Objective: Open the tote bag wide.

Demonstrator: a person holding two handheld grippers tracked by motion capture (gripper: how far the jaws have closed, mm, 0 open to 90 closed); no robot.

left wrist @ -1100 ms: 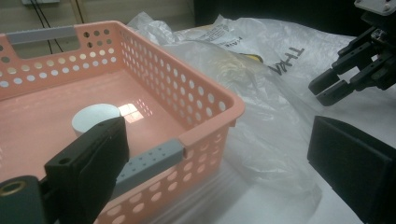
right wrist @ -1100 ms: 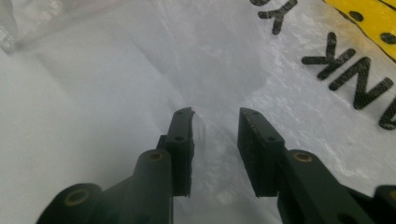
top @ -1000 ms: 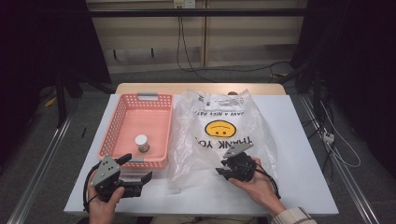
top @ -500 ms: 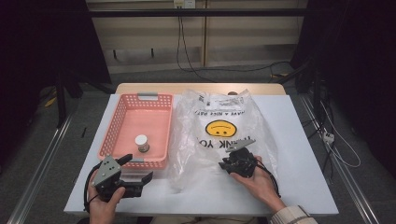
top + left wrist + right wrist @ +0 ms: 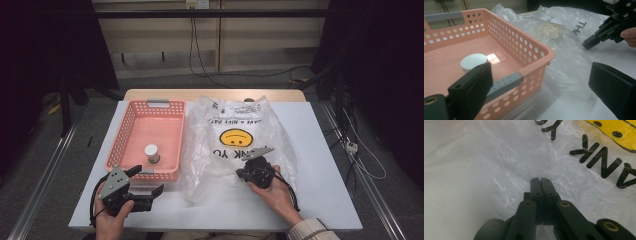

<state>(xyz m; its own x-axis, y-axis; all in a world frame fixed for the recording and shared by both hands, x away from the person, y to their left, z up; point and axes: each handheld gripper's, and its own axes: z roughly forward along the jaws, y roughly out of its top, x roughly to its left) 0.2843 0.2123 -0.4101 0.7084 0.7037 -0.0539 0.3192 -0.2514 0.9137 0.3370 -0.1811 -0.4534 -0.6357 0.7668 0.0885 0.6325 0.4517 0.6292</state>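
Right gripper [image 5: 246, 173] pinched shut on the plastic bag [image 5: 235, 145] at centre frame, its jaws having just been closing.

High view: one crinkled clear bag lay on the white table [image 5: 325, 165] beside one perforated pink basket [image 5: 131, 134] holding one white round container [image 5: 152, 152]. Left gripper view: left gripper [image 5: 541, 85] gaped wide, empty — basket corner ahead. Right gripper view: jaws met on the glossy film, though whether film lay between them could not be told.

Bare table [image 5: 330, 165] right of bag [image 5: 220, 165]; basket [image 5: 131, 125] crowding left.
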